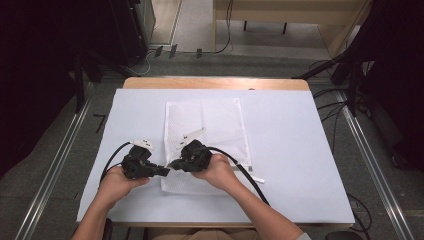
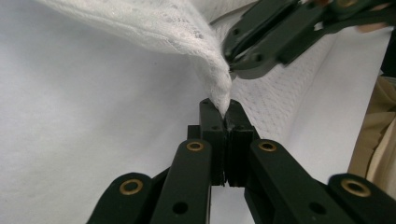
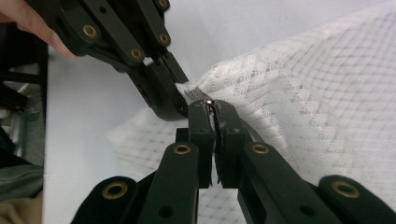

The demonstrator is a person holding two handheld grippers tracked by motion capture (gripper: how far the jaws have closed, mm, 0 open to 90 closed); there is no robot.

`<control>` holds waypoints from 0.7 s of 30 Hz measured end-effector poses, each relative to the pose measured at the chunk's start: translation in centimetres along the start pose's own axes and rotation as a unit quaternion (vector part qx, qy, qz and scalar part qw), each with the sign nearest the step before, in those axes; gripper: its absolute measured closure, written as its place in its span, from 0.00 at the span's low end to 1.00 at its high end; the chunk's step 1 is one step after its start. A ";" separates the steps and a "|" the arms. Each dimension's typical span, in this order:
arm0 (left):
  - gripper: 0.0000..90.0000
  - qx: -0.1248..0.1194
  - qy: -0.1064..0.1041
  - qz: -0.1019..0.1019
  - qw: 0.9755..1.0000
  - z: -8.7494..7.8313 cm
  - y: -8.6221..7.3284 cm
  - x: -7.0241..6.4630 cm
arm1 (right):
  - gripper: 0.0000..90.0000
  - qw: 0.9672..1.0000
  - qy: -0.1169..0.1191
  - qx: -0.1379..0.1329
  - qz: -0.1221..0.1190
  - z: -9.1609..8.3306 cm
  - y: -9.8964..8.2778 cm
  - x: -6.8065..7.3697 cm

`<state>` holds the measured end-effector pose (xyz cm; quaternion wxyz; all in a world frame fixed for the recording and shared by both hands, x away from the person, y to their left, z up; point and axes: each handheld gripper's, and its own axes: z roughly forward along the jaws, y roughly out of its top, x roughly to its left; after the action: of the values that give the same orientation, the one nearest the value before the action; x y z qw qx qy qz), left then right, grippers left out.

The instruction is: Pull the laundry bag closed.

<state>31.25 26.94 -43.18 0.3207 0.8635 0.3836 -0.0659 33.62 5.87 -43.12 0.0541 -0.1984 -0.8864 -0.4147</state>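
Left tool [image 2: 226,122]: its jaws are closed together, and a small fold of the white mesh bag [image 1: 220,122] is pinched between the tips. The fabric rises from the tips like a little tent.

Right tool [image 3: 214,120]: its jaws are also pressed together. Something thin and dark with a shiny spot sits between the tips at the bag edge; I judge it is the zipper pull, but it is too small to be sure.

Bag: it lies flat on the table [image 1: 300,150], which has a white cover. Most of it stretches away in front of both tools; its near left corner is at their tips.

Relation of the tools: in the high view the left tool [image 1: 145,166] and the right tool [image 1: 192,157] meet tip to tip, almost touching.

Why it is held so: I think one tool keeps the fabric steady while the other one takes the zipper, so that the mesh does not slide.

Risk: thin mesh can slip out of the tips or tear if pulled hard.
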 end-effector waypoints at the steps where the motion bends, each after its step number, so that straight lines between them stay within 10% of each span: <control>1: 0.99 0.003 -0.002 0.008 1.000 0.1 0.0 0.0 | 0.98 1.000 -0.002 0.000 -0.003 -0.1 0.1 0.1; 21: 0.98 -0.004 -0.010 0.003 1.000 0.1 0.3 0.2 | 0.98 1.000 0.010 0.007 -0.007 0.1 0.4 0.2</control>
<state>31.58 26.84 -43.17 0.3285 0.8625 0.3781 -0.0721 33.59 6.25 -42.88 0.0617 -0.1873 -0.8900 -0.4111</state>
